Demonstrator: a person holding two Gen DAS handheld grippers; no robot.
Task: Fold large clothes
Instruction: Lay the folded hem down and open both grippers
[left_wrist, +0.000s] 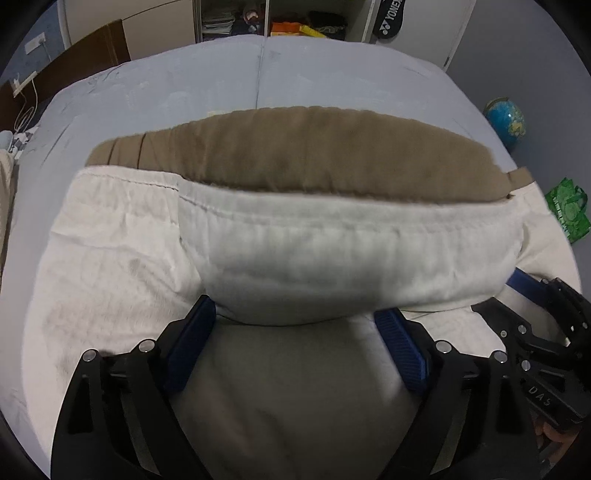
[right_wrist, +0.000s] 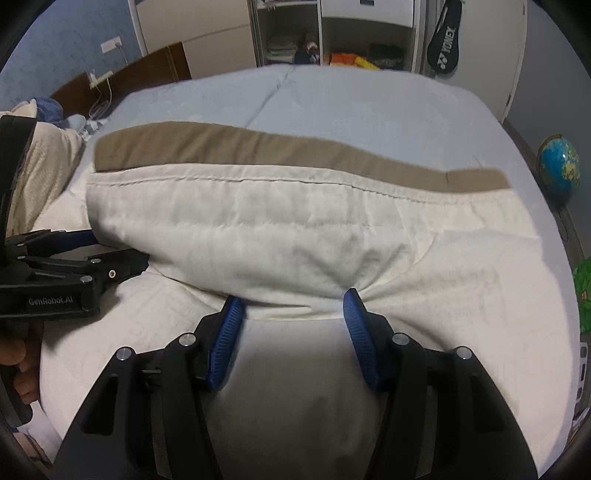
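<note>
A large cream garment (left_wrist: 295, 251) with a brown band (left_wrist: 303, 155) along its far edge lies across the bed (left_wrist: 332, 74). It also shows in the right wrist view (right_wrist: 258, 229), brown band (right_wrist: 258, 147) at the far side. A folded layer of cream cloth bulges up just beyond both grippers. My left gripper (left_wrist: 295, 314) has its jaws spread wide, the fold's near edge between the blue fingertips (left_wrist: 201, 314). My right gripper (right_wrist: 293, 301) also stands wide, blue fingertips (right_wrist: 351, 299) touching the fold's edge. The right gripper appears in the left wrist view (left_wrist: 535, 295); the left appears in the right wrist view (right_wrist: 74, 258).
A light-blue sheet covers the bed. A globe (left_wrist: 506, 118) and a green bag (left_wrist: 567, 210) are on the floor at the right. A wardrobe with open shelves (left_wrist: 280, 22) and a racket bag (left_wrist: 389, 14) stand beyond. A beige blanket (right_wrist: 44, 158) lies at the left.
</note>
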